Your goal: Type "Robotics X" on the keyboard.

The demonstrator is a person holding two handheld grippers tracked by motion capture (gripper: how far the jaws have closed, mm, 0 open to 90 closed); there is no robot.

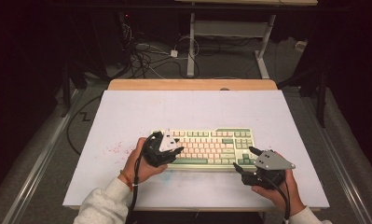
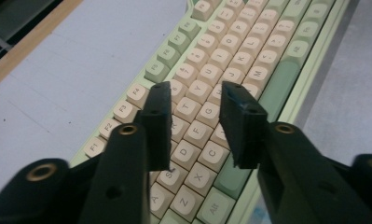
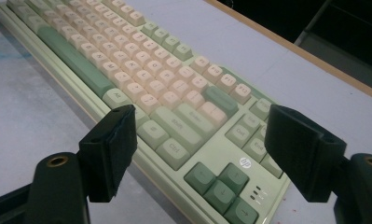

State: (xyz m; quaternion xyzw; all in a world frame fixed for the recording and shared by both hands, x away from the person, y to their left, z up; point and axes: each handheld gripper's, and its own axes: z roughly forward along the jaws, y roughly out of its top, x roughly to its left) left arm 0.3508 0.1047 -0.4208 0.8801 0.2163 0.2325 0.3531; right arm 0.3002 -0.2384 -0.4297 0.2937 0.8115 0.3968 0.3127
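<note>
Hovering over keyboard [image 1: 207, 148], lower centre of frame on table [image 1: 127, 116]: left gripper [image 1: 170, 151] at its left end, jaws parted, empty. Right gripper [image 1: 245, 161] at lower-right corner, jaws wide, empty.

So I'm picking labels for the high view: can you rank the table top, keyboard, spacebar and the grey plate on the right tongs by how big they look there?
1. Table top
2. Keyboard
3. Grey plate and spacebar: they look alike in size, and the plate sits nearer the camera, so I won't rank these two.
</note>
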